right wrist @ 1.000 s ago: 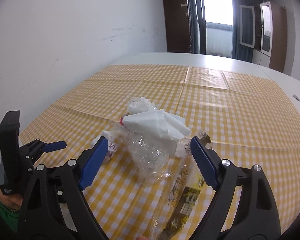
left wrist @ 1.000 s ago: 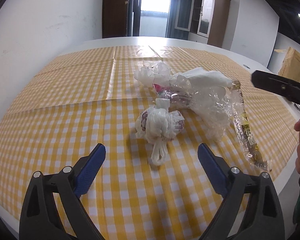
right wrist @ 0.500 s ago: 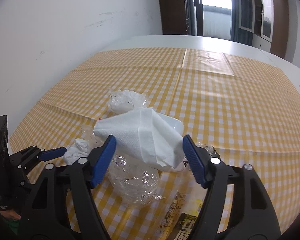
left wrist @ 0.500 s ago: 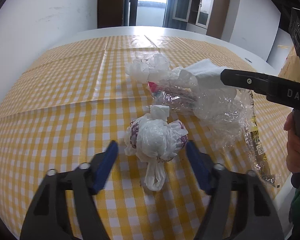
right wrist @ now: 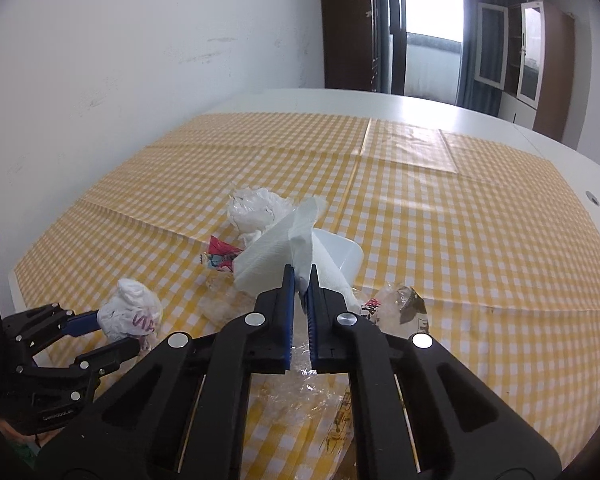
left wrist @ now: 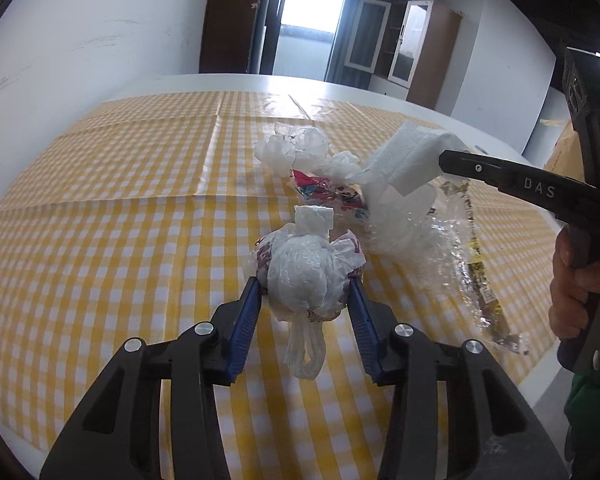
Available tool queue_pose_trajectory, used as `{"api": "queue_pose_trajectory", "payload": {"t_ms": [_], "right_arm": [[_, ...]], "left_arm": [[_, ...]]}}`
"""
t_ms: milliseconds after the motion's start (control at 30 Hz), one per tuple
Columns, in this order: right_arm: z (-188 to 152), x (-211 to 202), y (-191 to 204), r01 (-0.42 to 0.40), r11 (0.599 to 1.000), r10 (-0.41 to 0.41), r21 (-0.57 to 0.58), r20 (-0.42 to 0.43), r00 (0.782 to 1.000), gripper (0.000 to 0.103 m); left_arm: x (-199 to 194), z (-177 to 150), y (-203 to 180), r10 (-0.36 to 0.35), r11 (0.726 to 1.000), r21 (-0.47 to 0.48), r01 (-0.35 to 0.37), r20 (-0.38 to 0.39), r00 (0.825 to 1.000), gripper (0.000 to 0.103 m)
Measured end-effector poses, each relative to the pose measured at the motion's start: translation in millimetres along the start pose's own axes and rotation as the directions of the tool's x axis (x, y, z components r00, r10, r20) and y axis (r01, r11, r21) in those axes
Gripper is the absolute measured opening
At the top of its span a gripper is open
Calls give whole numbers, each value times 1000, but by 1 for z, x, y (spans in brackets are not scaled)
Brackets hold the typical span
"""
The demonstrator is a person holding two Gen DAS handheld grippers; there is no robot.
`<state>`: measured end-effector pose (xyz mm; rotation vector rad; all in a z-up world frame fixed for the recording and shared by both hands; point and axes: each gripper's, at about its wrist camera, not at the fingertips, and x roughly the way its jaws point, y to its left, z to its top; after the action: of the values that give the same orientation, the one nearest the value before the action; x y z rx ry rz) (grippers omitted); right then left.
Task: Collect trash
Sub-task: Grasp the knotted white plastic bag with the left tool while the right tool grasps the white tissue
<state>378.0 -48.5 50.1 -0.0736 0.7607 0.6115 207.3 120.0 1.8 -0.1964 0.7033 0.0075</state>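
Observation:
My left gripper is shut on a knotted white plastic bag ball with purple print, on the yellow checked tablecloth; it also shows in the right wrist view. My right gripper is shut on a white paper napkin, seen lifted in the left wrist view. Under it lie crumpled clear plastic, a long printed wrapper, a pink snack wrapper and a crumpled white bag.
The yellow checked cloth covers a white table beside a white wall. The table's near edge runs just beyond the long wrapper at right. A brown paper bag stands behind the right gripper. Cabinets and a door are at the back.
My left gripper moved forward and closed on the knotted bag ball. My right gripper moved forward and closed on the white napkin, raising it.

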Motion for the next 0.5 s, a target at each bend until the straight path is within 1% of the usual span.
{"api": "queue_pose_trajectory", "payload": {"t_ms": [100, 233, 500], "right_arm": [[-3, -19, 2, -15, 1000, 14, 16, 43, 999, 5], [-17, -48, 11, -42, 999, 39, 22, 94, 995, 5], [-52, -92, 17, -76, 996, 71, 38, 106, 992, 5]], "left_arm": [[-16, -7, -3, -11, 1000, -6, 11, 22, 1000, 44], [-36, -17, -7, -30, 999, -10, 31, 48, 998, 44], [-73, -35, -18, -73, 997, -4, 74, 92, 993, 44]]}}
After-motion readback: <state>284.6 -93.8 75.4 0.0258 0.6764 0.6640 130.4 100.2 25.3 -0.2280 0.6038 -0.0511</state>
